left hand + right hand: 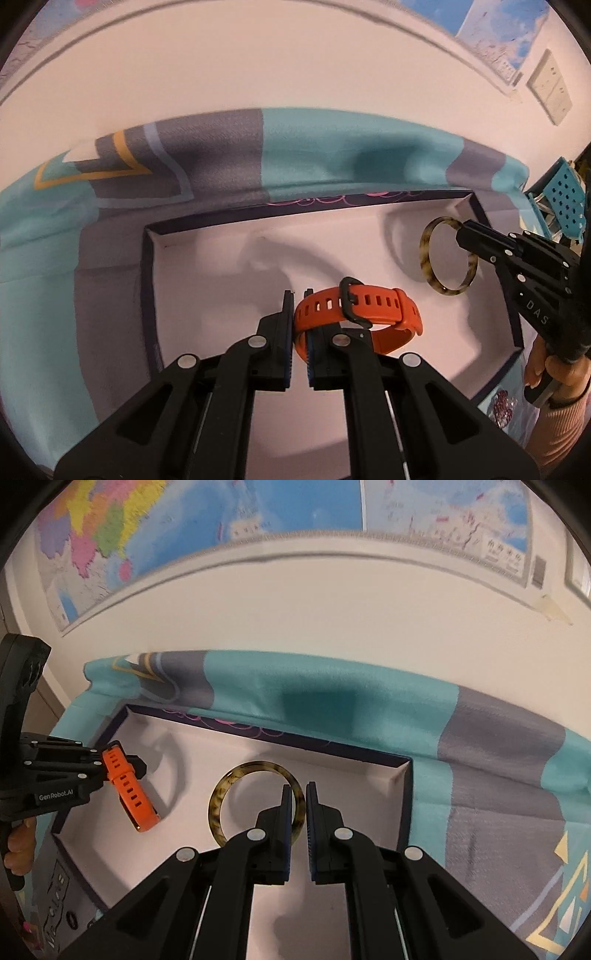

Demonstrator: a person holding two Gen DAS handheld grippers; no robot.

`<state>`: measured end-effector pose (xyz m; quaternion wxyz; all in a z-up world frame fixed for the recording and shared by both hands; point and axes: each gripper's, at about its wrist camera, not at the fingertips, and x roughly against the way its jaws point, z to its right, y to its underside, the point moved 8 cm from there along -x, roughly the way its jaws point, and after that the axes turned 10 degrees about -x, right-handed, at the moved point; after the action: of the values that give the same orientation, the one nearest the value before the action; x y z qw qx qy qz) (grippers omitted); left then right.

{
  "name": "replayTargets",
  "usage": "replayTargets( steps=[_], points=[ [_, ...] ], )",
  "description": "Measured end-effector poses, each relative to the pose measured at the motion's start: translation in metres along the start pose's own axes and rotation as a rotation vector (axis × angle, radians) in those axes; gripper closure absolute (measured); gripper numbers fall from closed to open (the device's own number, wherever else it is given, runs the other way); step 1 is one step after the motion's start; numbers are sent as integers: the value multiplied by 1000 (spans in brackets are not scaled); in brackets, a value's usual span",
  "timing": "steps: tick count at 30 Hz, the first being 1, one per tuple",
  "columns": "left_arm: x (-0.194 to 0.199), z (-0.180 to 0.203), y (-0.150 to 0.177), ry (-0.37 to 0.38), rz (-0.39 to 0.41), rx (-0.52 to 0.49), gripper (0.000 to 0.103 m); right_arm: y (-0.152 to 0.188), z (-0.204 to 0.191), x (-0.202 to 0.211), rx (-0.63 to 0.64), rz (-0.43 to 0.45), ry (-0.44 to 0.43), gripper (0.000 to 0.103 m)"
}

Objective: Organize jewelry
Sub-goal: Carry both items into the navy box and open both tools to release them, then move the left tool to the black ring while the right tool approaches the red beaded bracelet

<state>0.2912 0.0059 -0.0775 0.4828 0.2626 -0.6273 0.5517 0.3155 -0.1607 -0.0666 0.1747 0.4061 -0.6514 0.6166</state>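
Black fingers (287,325) fill the bottom of my left wrist view, and my left gripper (298,314) is pinching the orange watch strap (354,314) between its pads. That strap loops out to the right of the fingers, its dark buckle (349,304) on top, and it hangs above the white floor of the open box (221,266); I cannot tell whether its lowest edge touches the floor. From the right wrist view I see the same strap (127,790) gripped at its upper end by the left gripper (138,768), drooping down toward the box's left side.

Over on my right, the right gripper (295,805) is nipping the tortoiseshell bangle (221,797), fingers closed on the ring's right-hand rim, the hoop standing on edge and spreading out to the left of them. In the left wrist view that bangle (428,258) sits upright near the box's far right corner, with the right gripper (463,230) clamped on its upper rim. Its lower edge looks close to the floor of the box, but contact is unclear.

Strap and bangle are well apart, strap toward the left half, bangle toward the right. Around the box lies a teal and grey patterned cloth (480,738) covering the surface. Behind it, a pale wall carries a coloured map (147,524). A teal perforated basket (565,195) peeks in at the right edge of the left view.
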Motion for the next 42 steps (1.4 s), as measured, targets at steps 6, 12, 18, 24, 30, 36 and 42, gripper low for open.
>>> replayTargets(
  steps=[6, 12, 18, 24, 30, 36, 42],
  points=[
    [-11, 0, -10, -14, -44, 16, 98, -1, 1, -15, -10, -37, 22, 97],
    [-16, -5, -16, -17, -58, 51, 94, -2, 5, -19, -31, -38, 42, 96],
    [-6, -11, -16, -8, -5, 87, 88, -2, 6, -5, -47, 0, 18, 89],
    [40, -7, -7, -52, 174, 40, 64, 9, -4, 34, -36, 63, -60, 71],
    [92, 13, 31, -81, 329, -64, 56, 48, -13, 84, 26, 97, -129, 62],
    [109, 32, 84, -37, 362, -120, 51, 106, -9, 114, 57, 66, -143, 62],
    [104, 40, 127, -15, 336, -106, 47, 166, -2, 134, 104, 35, -81, 63]
  ],
)
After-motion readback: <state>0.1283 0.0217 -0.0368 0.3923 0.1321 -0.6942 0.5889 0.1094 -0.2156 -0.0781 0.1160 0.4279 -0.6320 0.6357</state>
